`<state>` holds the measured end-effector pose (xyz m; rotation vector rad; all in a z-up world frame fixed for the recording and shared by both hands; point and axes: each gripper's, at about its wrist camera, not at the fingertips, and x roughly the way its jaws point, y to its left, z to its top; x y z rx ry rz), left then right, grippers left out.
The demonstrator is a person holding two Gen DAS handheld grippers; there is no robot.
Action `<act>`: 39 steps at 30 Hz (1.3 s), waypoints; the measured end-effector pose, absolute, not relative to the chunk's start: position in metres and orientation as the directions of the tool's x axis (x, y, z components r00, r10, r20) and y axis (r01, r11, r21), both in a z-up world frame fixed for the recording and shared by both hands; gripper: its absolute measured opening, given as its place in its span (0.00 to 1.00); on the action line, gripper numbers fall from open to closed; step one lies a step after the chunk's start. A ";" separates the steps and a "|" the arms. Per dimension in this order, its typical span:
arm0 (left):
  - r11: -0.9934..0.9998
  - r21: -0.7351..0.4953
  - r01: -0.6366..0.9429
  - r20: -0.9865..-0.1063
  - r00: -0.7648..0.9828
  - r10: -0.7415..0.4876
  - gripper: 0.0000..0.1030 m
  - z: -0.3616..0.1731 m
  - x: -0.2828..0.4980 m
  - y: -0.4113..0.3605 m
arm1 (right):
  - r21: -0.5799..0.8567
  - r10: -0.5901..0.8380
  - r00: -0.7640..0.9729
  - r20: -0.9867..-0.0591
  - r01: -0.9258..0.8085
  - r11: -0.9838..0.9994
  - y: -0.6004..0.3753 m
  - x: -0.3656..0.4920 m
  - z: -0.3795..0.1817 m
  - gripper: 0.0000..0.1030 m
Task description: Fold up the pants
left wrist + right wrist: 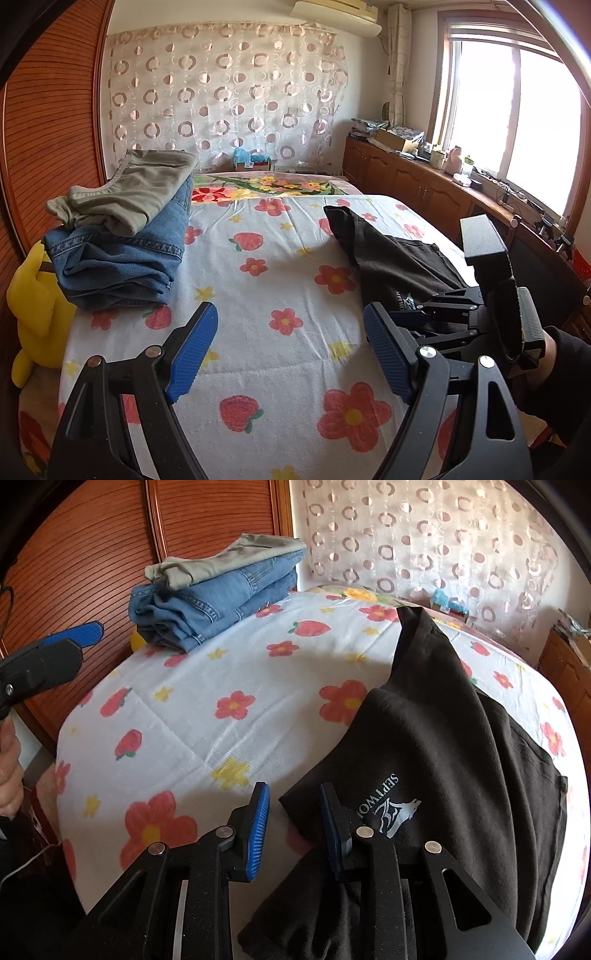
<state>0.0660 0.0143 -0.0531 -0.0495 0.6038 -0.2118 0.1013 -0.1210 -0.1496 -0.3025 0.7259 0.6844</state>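
Black pants [443, 760]: spread loosely on the right side of the flowered bedsheet [280, 258], a white logo facing up near the front edge.
Right gripper [293, 830]: jaws apart, low over the pants' near corner; the right pad sits over black cloth, the left pad over bare sheet; nothing pinched.
Left gripper [290, 354]: spread wide above bare sheet, grasping nothing, just beside the pants.
Stack: olive pants [133, 192] lying folded on folded jeans [122, 251], at the far left corner of the bed.
Yellow plush [33, 314]: beside the bed's left edge.
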 end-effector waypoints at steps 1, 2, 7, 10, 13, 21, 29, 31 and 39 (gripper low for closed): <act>0.977 -0.110 0.184 -0.559 0.801 -0.214 0.80 -0.054 0.066 0.015 | -0.033 0.458 0.551 -0.697 -0.663 0.748 -0.119 0.102 -0.150 0.22; 0.977 -0.110 0.185 -0.559 0.801 -0.214 0.80 -0.054 0.066 0.015 | -0.041 0.450 0.557 -0.698 -0.658 0.751 -0.116 0.103 -0.152 0.20; 0.975 -0.109 0.195 -0.572 0.790 -0.222 0.80 -0.060 0.068 0.010 | -0.027 0.448 0.563 -0.694 -0.643 0.766 -0.121 0.107 -0.149 0.02; 0.973 -0.102 0.207 -0.584 0.779 -0.227 0.80 -0.065 0.073 0.004 | -0.013 0.470 0.586 -0.660 -0.634 0.774 -0.130 0.104 -0.138 0.02; 0.972 -0.098 0.214 -0.605 0.763 -0.229 0.80 -0.071 0.082 -0.004 | -0.024 0.472 0.635 -0.612 -0.611 0.791 -0.145 0.104 -0.119 0.02; 0.958 -0.090 0.274 -0.618 0.739 -0.269 0.80 -0.070 0.103 -0.031 | -0.026 0.418 0.717 -0.557 -0.519 0.855 -0.205 0.125 -0.093 0.02; 0.933 -0.071 0.352 -0.645 0.698 -0.312 0.80 -0.072 0.133 -0.073 | -0.040 0.380 0.719 -0.582 -0.492 0.870 -0.233 0.147 -0.097 0.02; 0.927 -0.067 0.368 -0.655 0.685 -0.319 0.80 -0.073 0.140 -0.082 | -0.037 0.364 0.717 -0.594 -0.477 0.878 -0.242 0.157 -0.097 0.02; 0.914 -0.062 0.401 -0.688 0.646 -0.330 0.80 -0.081 0.159 -0.105 | -0.027 0.304 0.736 -0.605 -0.401 0.916 -0.267 0.192 -0.100 0.02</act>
